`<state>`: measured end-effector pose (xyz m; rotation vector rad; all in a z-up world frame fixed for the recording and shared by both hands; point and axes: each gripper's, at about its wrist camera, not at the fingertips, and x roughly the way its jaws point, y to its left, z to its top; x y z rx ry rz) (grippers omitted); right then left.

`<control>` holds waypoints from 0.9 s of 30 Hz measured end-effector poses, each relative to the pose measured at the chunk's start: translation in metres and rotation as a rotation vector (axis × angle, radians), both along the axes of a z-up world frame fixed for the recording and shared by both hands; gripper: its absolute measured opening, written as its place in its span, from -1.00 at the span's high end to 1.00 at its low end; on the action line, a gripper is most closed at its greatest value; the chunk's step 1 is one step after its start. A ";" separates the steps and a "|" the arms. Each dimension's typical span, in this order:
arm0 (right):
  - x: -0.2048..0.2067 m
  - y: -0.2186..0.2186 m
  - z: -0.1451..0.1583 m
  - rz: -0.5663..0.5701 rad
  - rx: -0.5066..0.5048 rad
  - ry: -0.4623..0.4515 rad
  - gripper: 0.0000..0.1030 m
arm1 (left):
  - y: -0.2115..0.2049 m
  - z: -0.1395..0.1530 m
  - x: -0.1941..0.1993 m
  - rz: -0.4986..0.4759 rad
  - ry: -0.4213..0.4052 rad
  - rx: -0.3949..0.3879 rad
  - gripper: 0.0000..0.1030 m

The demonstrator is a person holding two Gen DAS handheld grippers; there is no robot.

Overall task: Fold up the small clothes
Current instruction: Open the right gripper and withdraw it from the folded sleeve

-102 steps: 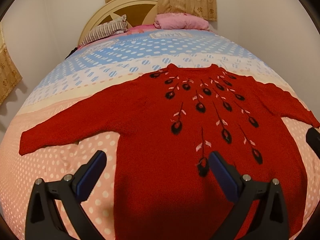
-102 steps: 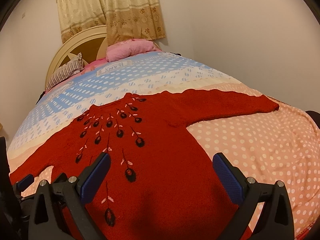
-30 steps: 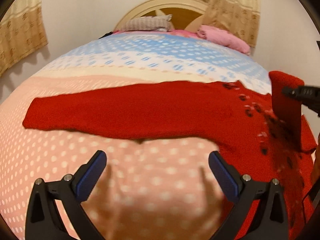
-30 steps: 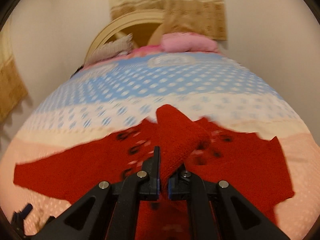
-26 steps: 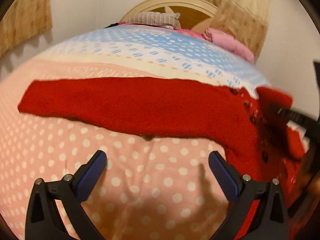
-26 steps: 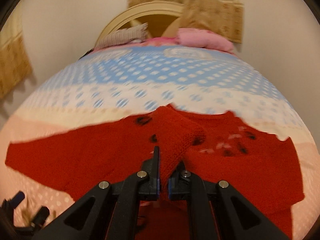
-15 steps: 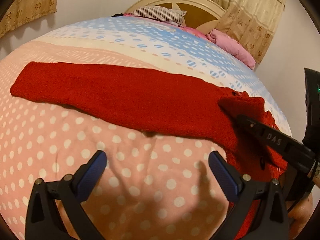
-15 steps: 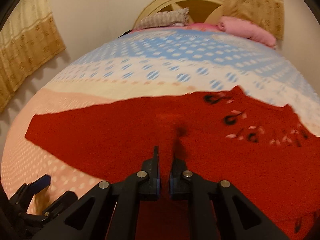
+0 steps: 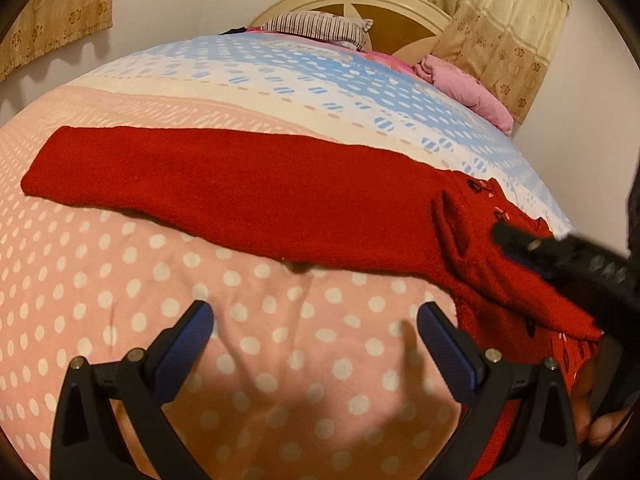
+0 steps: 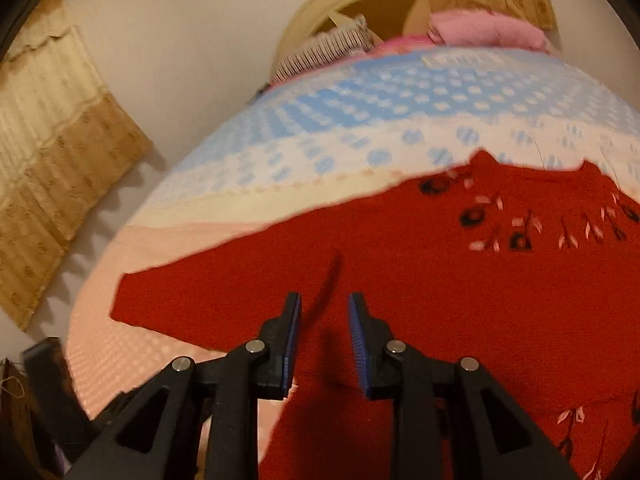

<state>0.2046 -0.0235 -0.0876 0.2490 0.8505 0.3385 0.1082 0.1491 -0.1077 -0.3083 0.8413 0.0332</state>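
A red knitted sweater (image 9: 248, 200) with dark flower motifs lies flat on the bed. Its left sleeve stretches out to the left in the left wrist view. The right sleeve (image 9: 500, 280) is folded across the chest, its cuff end near the left shoulder. My right gripper (image 10: 324, 300) hovers just over that folded sleeve; its jaws are opening and the pads no longer press the fabric. It shows as a dark arm (image 9: 560, 252) at the right edge. My left gripper (image 9: 314, 320) stands open over the pink dotted sheet, below the left sleeve, holding nothing.
The bed sheet (image 9: 120, 280) is pink with white dots near me, cream and blue farther back. A striped pillow (image 9: 320, 28) and a pink pillow (image 9: 468, 92) lie against the headboard (image 9: 384, 4). Curtains (image 10: 52, 168) hang on the walls.
The right gripper carried the right sleeve leftward across the chest, lowered it onto the sweater, and its shut jaws have parted. The left gripper stayed open and hardly moved.
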 end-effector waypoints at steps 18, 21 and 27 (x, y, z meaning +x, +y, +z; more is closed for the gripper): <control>-0.013 -0.163 0.017 -0.499 -0.456 -0.011 0.51 | -0.004 -0.002 0.002 -0.004 0.021 0.044 -1.00; -0.020 -0.221 0.001 -0.620 -0.448 0.099 0.51 | -0.006 -0.002 0.003 -0.004 0.027 0.061 -1.00; -0.039 -0.273 -0.022 -0.641 -0.246 0.150 0.46 | -0.010 -0.003 0.004 -0.002 0.041 0.095 -1.00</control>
